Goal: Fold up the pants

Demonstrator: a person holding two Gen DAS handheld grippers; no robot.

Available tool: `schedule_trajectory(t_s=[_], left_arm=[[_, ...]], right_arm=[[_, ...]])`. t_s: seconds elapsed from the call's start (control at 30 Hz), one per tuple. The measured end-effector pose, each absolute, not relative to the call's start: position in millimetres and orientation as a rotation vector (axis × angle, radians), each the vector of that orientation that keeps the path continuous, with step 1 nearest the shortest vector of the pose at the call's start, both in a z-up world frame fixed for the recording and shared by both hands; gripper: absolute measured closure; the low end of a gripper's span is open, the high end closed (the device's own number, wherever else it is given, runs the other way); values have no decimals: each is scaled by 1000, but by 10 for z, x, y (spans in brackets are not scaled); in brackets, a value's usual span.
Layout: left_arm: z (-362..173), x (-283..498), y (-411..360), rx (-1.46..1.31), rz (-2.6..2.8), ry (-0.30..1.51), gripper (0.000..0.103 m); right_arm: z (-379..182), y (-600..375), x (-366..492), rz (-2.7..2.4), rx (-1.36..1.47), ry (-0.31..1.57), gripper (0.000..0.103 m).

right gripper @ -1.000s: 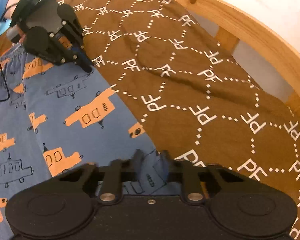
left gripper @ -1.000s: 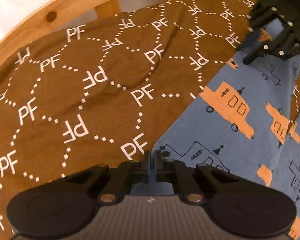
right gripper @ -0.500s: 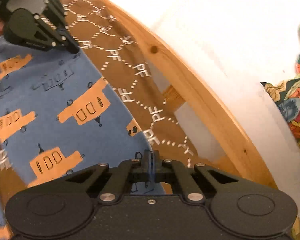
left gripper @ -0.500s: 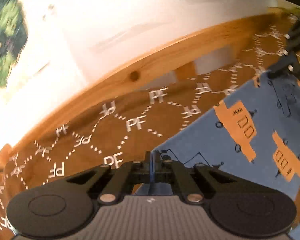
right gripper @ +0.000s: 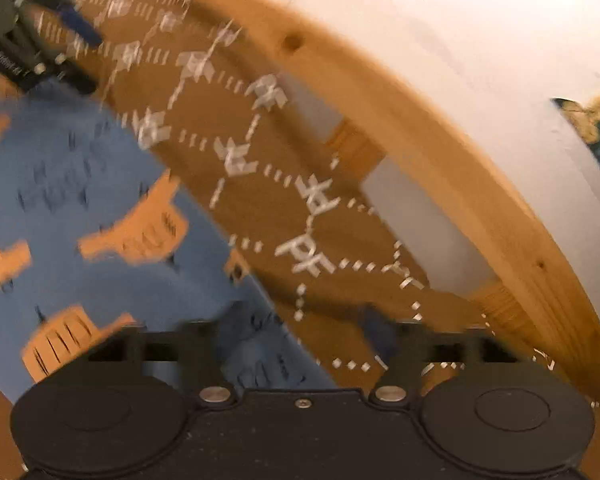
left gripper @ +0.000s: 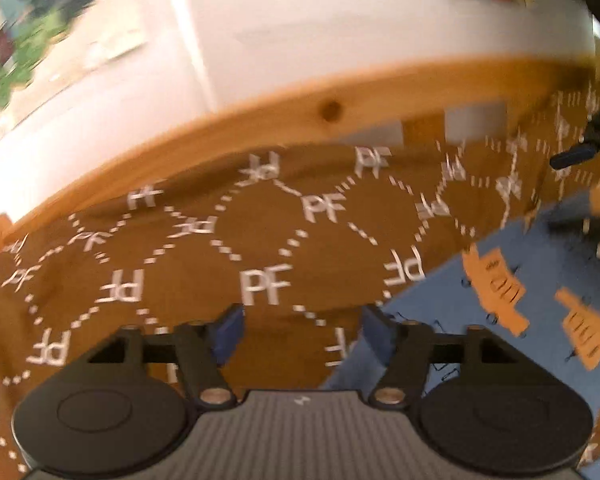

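Note:
The blue pants [left gripper: 512, 292] with orange truck prints lie on a brown "PF" bedcover [left gripper: 220, 248]. In the left wrist view my left gripper [left gripper: 300, 330] is open, its blue pads spread over the bedcover beside the pants' corner. In the right wrist view the pants [right gripper: 100, 208] fill the lower left, and my right gripper [right gripper: 300, 332] is open with the pants' edge lying between its fingers. Each gripper shows in the other's view: the right one [left gripper: 584, 148] at far right, the left one [right gripper: 40, 48] at top left. Both views are blurred by motion.
A curved wooden bed rail [left gripper: 260, 128] runs behind the bedcover, seen also in the right wrist view [right gripper: 440, 140]. A white wall [left gripper: 340, 28] with colourful pictures [left gripper: 16, 40] stands beyond it.
Both grippers were shut on the pants' edge and lifted it toward the rail. Now both have opened and let the fabric go onto the bedcover.

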State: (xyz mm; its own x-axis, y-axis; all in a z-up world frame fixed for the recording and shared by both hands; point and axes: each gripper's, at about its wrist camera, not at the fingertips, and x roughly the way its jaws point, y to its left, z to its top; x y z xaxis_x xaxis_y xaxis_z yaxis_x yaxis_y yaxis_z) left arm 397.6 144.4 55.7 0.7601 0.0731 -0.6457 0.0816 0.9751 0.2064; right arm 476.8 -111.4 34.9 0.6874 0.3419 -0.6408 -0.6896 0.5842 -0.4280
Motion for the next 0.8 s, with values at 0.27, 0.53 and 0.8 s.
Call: schedule_trajectory(t_s=[0.27,0.53,0.8], left_arm=[[739,3623,1937,212,-116,743,15],[483,3629,1837,324,-154,908,78],[513,3614,1799,353,-38,901,103]], right_arm=[[444,-835,4748,834,-617,532,25],[278,-467,4790,832,-730,573,45],[275,-372,4860,841,-721,696,101]])
